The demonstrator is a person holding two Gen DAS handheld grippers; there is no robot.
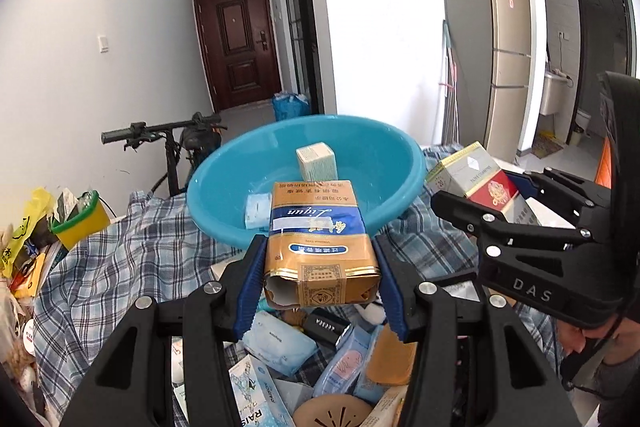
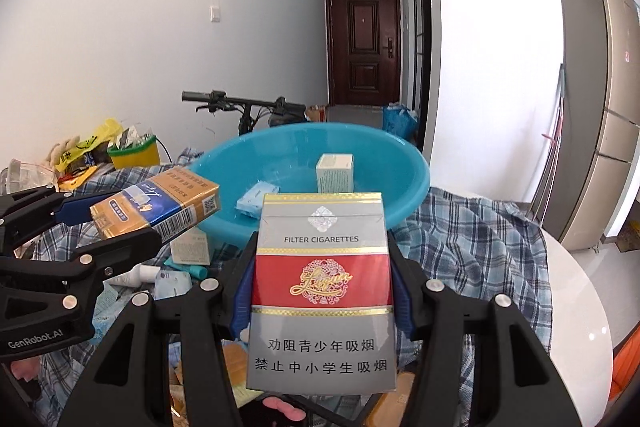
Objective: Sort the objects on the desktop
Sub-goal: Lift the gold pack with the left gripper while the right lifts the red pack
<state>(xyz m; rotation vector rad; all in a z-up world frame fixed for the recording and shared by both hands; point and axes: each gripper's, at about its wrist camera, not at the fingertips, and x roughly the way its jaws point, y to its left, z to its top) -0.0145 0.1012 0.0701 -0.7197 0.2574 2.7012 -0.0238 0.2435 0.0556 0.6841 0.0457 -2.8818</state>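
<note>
My left gripper point(image 1: 318, 263) is shut on a gold and blue cigarette pack point(image 1: 318, 235), held above the cluttered table just in front of the blue basin point(image 1: 392, 163). The same pack point(image 2: 160, 205) shows at the left of the right wrist view. My right gripper point(image 2: 322, 267) is shut on a silver and red cigarette pack point(image 2: 322, 287), also short of the basin point(image 2: 396, 163); that pack point(image 1: 476, 175) appears at the right in the left wrist view. Inside the basin stand a pale green box point(image 1: 316, 161) and a light blue tissue packet point(image 1: 256, 211).
A blue plaid cloth point(image 1: 120, 259) covers the table, strewn with tissue packets point(image 1: 280, 343), small boxes point(image 2: 190, 247) and a tan perforated lid point(image 1: 332, 413). A yellow bin point(image 1: 80, 223) stands at the left edge, a bicycle point(image 1: 172, 139) behind. The white table edge point(image 2: 576, 307) curves at right.
</note>
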